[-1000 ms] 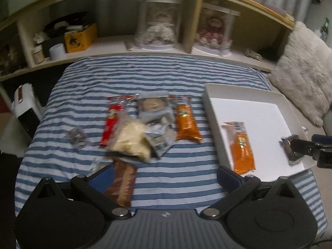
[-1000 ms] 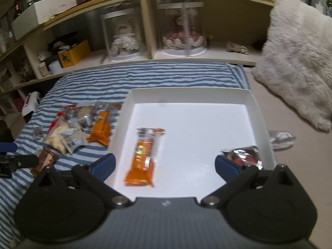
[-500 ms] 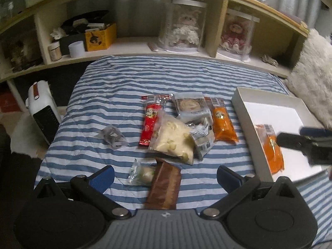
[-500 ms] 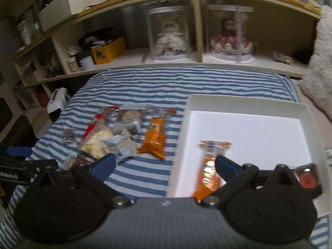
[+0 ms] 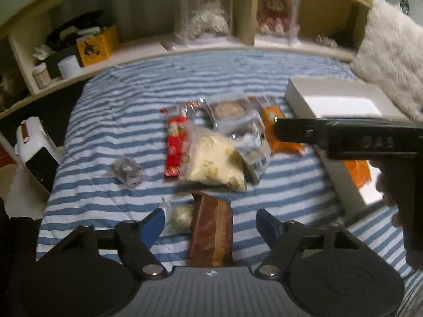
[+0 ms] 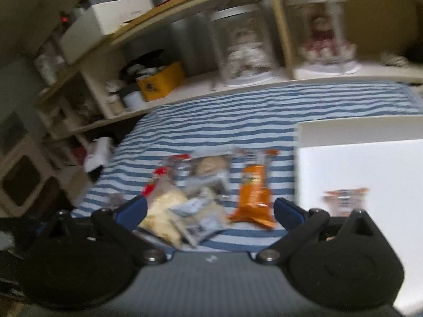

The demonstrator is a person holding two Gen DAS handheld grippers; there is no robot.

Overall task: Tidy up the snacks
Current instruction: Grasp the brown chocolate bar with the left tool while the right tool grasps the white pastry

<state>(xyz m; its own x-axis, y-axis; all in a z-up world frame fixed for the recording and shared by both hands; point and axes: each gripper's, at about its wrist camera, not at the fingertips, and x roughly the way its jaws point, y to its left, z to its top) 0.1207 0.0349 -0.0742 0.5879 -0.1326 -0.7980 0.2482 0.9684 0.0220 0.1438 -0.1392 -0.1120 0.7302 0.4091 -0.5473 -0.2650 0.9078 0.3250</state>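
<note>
A heap of snack packets lies mid-bed: a red packet (image 5: 175, 145), a pale yellow bag (image 5: 214, 162), a clear cookie pack (image 5: 228, 111), a grey packet (image 5: 253, 148) and an orange packet (image 5: 277, 129). A brown bar (image 5: 211, 235) and a small round sweet (image 5: 179, 215) lie between my left gripper's (image 5: 210, 223) open fingers. The white tray (image 5: 312, 97) at right holds an orange packet (image 5: 359, 171). My right gripper (image 6: 208, 208) is open and empty above the heap's near edge; the orange packet (image 6: 255, 195) lies just inside its right finger. Its body (image 5: 343, 137) crosses the left wrist view.
The bed has a blue-and-white striped cover (image 5: 127, 121). A small crumpled wrapper (image 5: 127, 170) lies left of the heap. A curved wooden shelf (image 5: 185, 45) with dolls in cases and a yellow box (image 5: 97, 45) runs behind. A white fluffy cushion (image 5: 391, 52) is at right, a white appliance (image 5: 34, 145) at left.
My right gripper has swung left from over the tray to over the snack heap, leaving its shiny wrapped snack behind. My left gripper has closed in slightly on the brown bar.
</note>
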